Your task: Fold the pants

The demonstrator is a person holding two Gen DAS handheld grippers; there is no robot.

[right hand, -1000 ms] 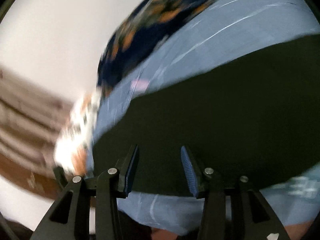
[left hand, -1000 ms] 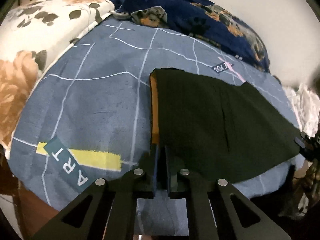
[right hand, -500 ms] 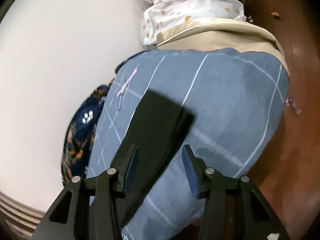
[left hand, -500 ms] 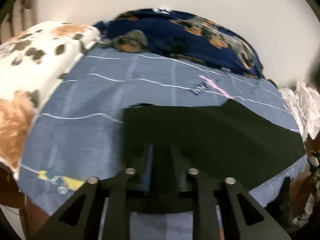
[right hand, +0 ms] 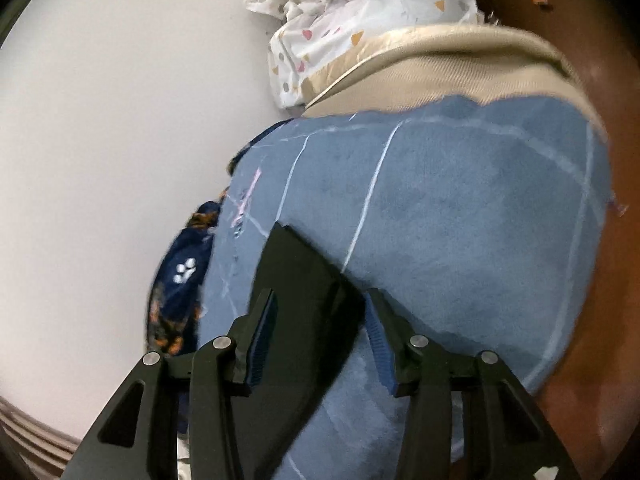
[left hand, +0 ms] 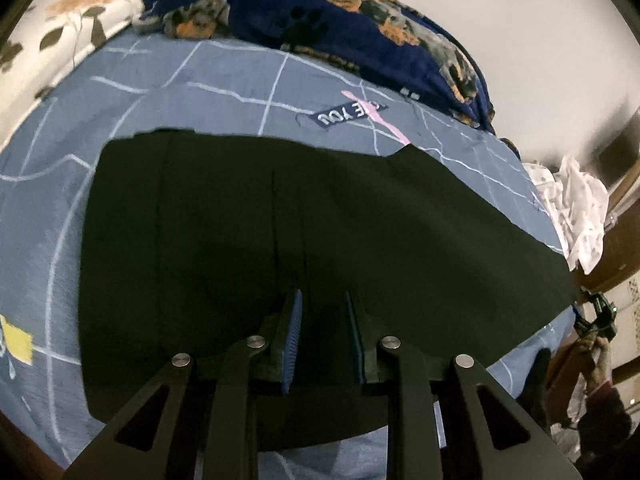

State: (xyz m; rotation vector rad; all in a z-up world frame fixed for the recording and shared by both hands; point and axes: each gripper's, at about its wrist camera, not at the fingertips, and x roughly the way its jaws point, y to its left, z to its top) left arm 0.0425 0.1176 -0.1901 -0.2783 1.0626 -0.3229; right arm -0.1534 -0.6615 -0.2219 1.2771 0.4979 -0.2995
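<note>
The dark green pants (left hand: 320, 232) lie flat on the blue bedsheet (left hand: 200, 96), stretching from left to right across the bed. My left gripper (left hand: 322, 300) is open, its blue-padded fingers just above the near edge of the pants, holding nothing. In the right wrist view the narrow leg end of the pants (right hand: 304, 280) runs toward me between the fingers. My right gripper (right hand: 320, 300) is open over that end, with the cloth lying loose between the pads.
A navy patterned blanket (left hand: 340, 24) is bunched along the far wall. A floral pillow (left hand: 60, 28) sits at the far left. White spotted cloth (right hand: 340, 20) and a beige mattress edge (right hand: 440, 68) lie past the pants' end. The wooden floor (right hand: 608, 240) is beyond the bed edge.
My left gripper has opened from shut and moved right over the pants' near edge. My right gripper swung from the wide pants view to the leg end and stays open.
</note>
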